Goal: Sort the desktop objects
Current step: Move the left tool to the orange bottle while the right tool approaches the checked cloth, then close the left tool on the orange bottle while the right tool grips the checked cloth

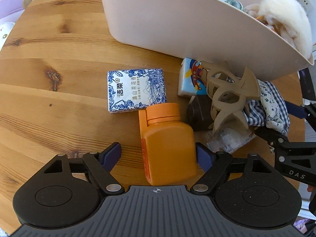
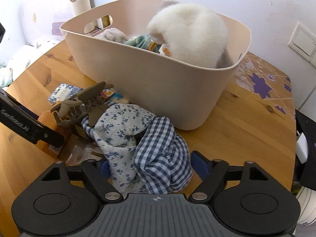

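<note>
Here the left gripper [image 1: 158, 154] straddles an orange bottle [image 1: 167, 148] lying on its side on the wooden tabletop [image 1: 49, 108], cap pointing away. Its blue fingers [image 1: 111, 155] are spread: the right one is at the bottle's side, while the left one stands clear with bare wood between it and the bottle. Just beyond the cap lies a blue-and-white tissue pack [image 1: 136, 89], and beside it a small carton with a cartoon plane [image 1: 190, 78]. A taupe hair claw [image 1: 227, 96] sits on top of the pile.

The right gripper [image 2: 154, 165] is set around a bundle of floral and checked cloth [image 2: 150, 144]; its fingers [image 2: 199, 164] are parted, and whether they press the fabric I cannot tell. Behind stands a beige tub [image 2: 177, 90] holding a fluffy white plush [image 2: 189, 33] and knitted things.
</note>
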Demonstrator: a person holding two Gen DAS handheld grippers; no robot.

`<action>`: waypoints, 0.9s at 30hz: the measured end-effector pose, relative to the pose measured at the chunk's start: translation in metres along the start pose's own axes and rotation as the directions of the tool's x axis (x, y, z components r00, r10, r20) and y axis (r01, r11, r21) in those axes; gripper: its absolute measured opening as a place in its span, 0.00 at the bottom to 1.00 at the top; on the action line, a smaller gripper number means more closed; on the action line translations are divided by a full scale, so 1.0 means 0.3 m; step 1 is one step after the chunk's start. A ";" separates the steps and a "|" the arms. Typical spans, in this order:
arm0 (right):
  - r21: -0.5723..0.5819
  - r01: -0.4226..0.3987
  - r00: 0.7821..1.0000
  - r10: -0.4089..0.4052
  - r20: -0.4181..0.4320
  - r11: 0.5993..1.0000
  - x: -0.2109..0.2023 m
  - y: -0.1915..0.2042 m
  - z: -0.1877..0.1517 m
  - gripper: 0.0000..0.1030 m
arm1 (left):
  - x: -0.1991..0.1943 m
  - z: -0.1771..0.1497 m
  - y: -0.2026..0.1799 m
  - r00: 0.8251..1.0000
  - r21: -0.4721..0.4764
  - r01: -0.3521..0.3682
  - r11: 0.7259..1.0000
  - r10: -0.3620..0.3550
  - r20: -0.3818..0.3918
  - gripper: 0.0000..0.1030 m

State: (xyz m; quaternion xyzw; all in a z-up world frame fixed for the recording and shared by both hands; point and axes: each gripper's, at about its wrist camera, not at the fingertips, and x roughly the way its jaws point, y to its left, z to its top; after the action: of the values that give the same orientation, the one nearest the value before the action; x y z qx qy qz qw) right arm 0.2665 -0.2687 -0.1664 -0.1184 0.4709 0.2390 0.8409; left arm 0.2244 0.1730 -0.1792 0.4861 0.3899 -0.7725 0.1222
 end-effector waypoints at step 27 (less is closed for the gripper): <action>0.102 0.057 0.991 -0.069 0.111 0.993 -0.206 0.034 -0.051 0.20 | -0.056 -0.091 0.023 0.998 -0.012 -0.018 1.000 0.019 0.055 0.53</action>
State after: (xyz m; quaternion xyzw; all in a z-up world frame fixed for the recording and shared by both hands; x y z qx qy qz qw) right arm 0.2226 -0.2844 -0.1218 -0.0778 0.4291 0.1952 0.8785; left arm 0.2546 0.1850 -0.1744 0.4675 0.3864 -0.7821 0.1429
